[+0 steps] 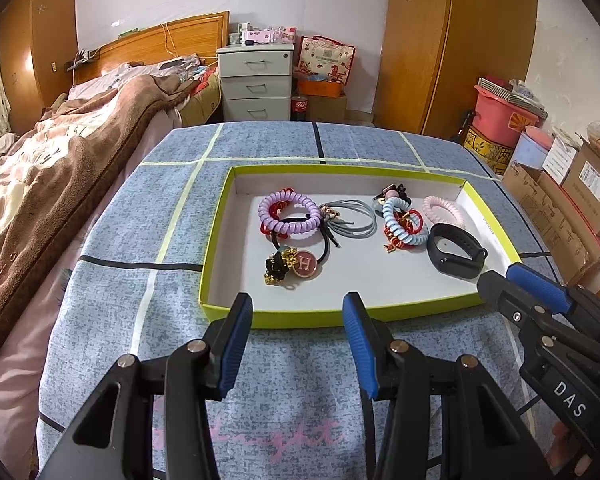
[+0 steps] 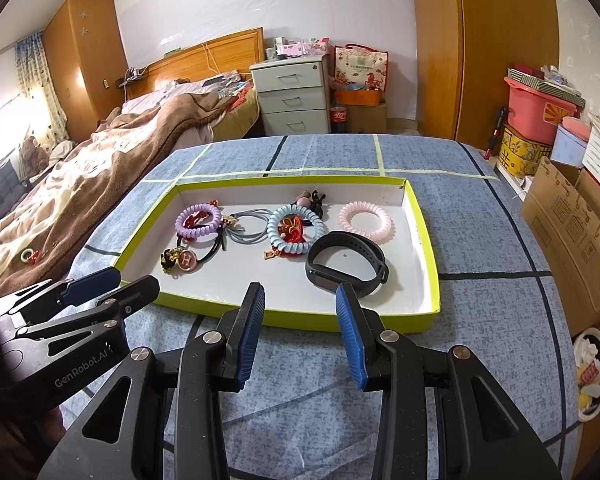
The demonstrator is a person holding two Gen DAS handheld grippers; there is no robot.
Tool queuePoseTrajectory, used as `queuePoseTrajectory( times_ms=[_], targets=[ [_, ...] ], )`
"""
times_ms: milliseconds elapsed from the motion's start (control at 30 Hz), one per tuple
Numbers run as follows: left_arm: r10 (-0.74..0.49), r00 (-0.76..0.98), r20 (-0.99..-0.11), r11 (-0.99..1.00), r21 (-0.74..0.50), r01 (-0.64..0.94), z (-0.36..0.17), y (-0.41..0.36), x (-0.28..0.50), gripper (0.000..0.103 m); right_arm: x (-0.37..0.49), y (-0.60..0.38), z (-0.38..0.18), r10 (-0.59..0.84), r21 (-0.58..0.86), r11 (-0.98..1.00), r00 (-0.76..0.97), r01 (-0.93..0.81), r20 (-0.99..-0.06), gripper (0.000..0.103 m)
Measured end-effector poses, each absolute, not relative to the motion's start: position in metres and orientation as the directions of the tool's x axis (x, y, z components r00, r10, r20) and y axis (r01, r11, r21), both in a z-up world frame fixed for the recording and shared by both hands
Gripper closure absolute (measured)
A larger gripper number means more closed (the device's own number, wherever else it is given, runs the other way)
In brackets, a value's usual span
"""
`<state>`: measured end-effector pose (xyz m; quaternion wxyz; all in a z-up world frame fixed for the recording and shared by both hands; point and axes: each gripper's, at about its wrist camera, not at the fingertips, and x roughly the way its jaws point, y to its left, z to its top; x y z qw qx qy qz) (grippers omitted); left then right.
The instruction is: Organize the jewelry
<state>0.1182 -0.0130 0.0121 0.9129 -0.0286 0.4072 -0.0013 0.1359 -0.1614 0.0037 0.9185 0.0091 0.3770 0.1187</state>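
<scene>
Left wrist view: my left gripper (image 1: 296, 312) hangs wide open, empty, short of tray (image 1: 216, 248) near edge. Right gripper (image 2: 300, 300) likewise agape, holding nothing, by tray's near edge. Purple coil (image 1: 288, 212), H-charm tie (image 1: 306, 264), blue coil (image 2: 296, 228), pink coil (image 2: 364, 220), black band (image 2: 346, 262) all lie inside tray, so both grippers idle clear of it. Far-edge trinkets tangled, hard to make out; small ring on blanket (image 2: 28, 255) unclear.

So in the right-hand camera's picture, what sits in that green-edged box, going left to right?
Purple coil tie → grey elastic loops → blue coil tie → black wristband → pink coil tie, all inside the box.
</scene>
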Motion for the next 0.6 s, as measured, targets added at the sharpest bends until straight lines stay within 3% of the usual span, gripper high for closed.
queuePoseTrajectory(
  times_ms=[600],
  targets=[
    [-0.03, 0.664, -0.747, 0.998, -0.056, -0.019, 0.0124, -0.0133, 0.1177, 0.054, 0.1347, -0.1618, 0.0014, 0.224, 0.108, 0.972, 0.682, -0.208, -0.696, 0.065]
  ],
)
